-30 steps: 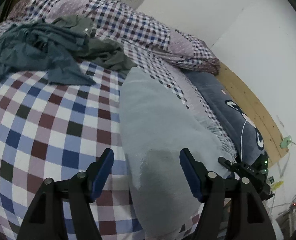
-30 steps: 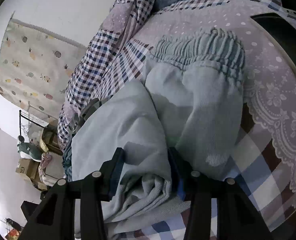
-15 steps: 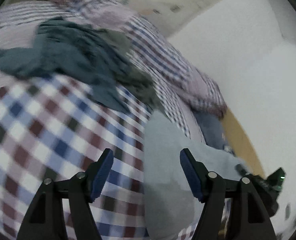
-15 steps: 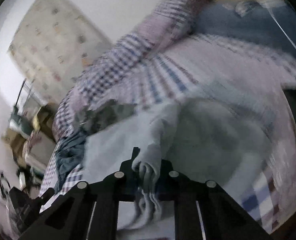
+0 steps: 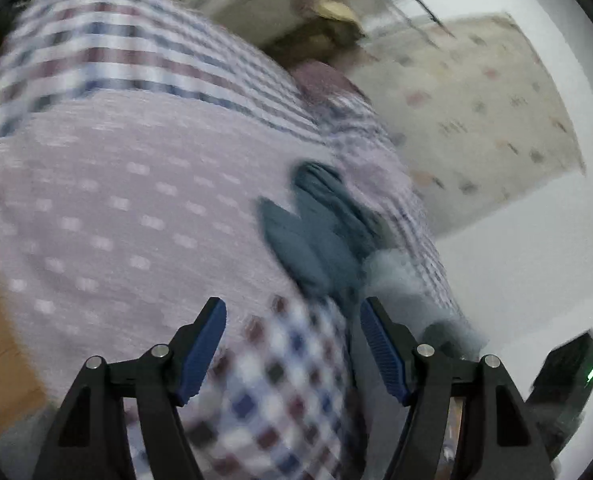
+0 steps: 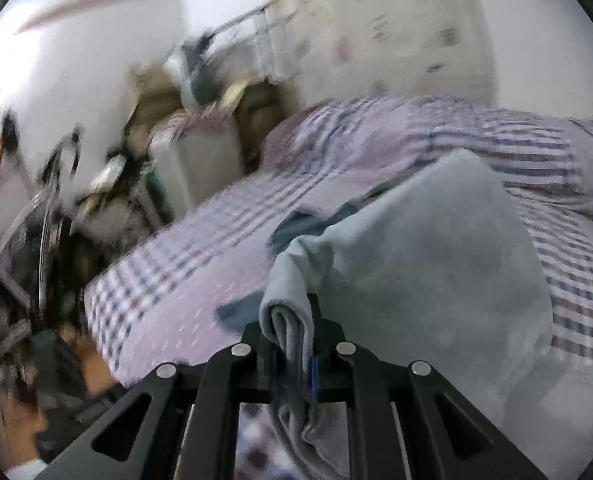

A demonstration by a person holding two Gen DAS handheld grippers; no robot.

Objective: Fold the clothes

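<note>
A light grey garment (image 6: pixel 436 248) is lifted off the checked bedspread (image 6: pixel 200 256), and my right gripper (image 6: pixel 292 344) is shut on a bunched fold of its edge. The cloth drapes to the right and hides the bed behind it. In the left wrist view my left gripper (image 5: pixel 292 344) stands open over the checked and dotted bedspread (image 5: pixel 116 208) with nothing between its blue pads. A dark teal garment (image 5: pixel 316 232) lies crumpled just beyond it, and an end of the light grey garment (image 5: pixel 400 276) shows to its right. Both views are blurred.
The bed's edge drops off to the wooden floor (image 5: pixel 0 344) at the left. Clutter with boxes and a rack (image 6: pixel 184 128) stands beyond the bed's end. A patterned curtain (image 5: pixel 476 120) hangs on the white wall. More dark cloth (image 6: pixel 304 224) lies behind the lifted garment.
My right gripper closed on the grey garment's folded edge and carried it up and across, rolling. The left gripper, still open, swung from the grey garment toward the teal clothes near the bed's edge.
</note>
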